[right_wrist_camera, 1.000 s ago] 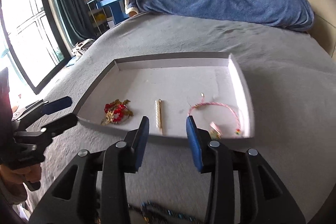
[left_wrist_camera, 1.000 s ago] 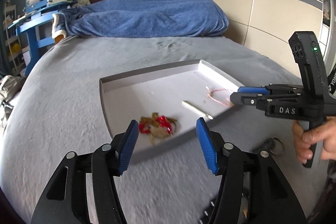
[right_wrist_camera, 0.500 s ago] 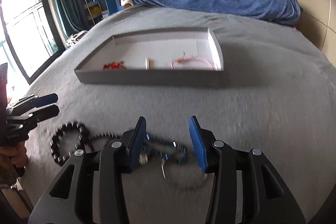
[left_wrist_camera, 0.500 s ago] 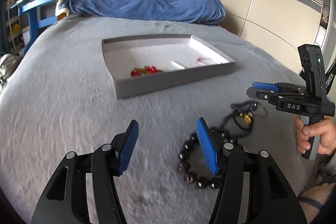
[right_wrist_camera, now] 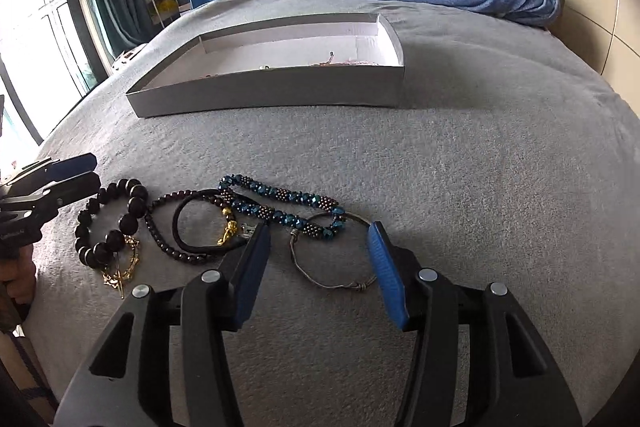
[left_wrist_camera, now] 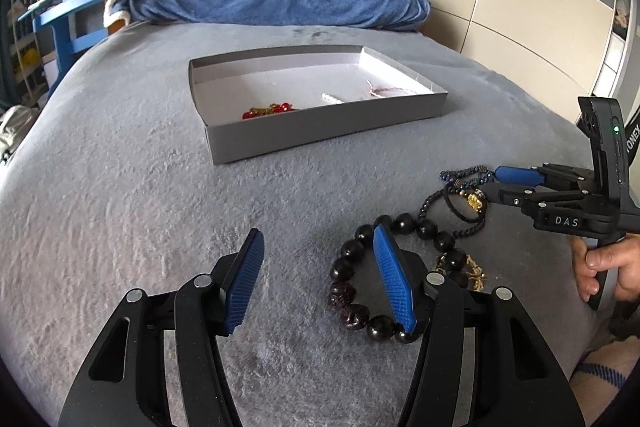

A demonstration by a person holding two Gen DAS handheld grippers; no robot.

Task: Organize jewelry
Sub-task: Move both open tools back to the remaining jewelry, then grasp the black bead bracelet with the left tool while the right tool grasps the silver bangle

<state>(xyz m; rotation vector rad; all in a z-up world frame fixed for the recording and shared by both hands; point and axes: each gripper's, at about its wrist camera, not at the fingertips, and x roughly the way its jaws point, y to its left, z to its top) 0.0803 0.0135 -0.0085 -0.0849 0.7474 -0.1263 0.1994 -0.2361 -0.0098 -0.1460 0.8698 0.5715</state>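
Left gripper [left_wrist_camera: 318,269]: jaws parted and empty, hanging low over the bed [left_wrist_camera: 120,207]; nothing sits between them but grey cover.
Black bead bracelet [left_wrist_camera: 362,281]: lies on the bed at the left end of the loose pile, just beside and partly behind the left gripper's right-hand finger, outside the gap.
Gold chain [right_wrist_camera: 120,273]: a small tangle touching the big black beads, at their near side.
Dark small-bead strand [right_wrist_camera: 168,223]: next along, looped round a black cord bracelet [right_wrist_camera: 200,227] with a gold charm.
Blue bead bracelet [right_wrist_camera: 280,205]: a doubled strand crossing the cord bracelet and the wire bangle [right_wrist_camera: 332,259].
Right gripper [right_wrist_camera: 316,267]: jaws have just been opening and stand apart, gripping nothing; the wire bangle lies on the bed in the gap between them, the blue strand just ahead.
Box [right_wrist_camera: 264,93]: grey, shallow, well beyond the pile, with a red-and-gold piece [left_wrist_camera: 266,110], a pale bar and a pink cord bracelet [left_wrist_camera: 386,91] already inside.
Risk, overlap: the pieces cross one another, so closing on the bangle may drag the blue strand or cord bracelet along.
Risk, thin wire: the bangle lies flat in soft pile; the pads could pinch the cover or slip off it.
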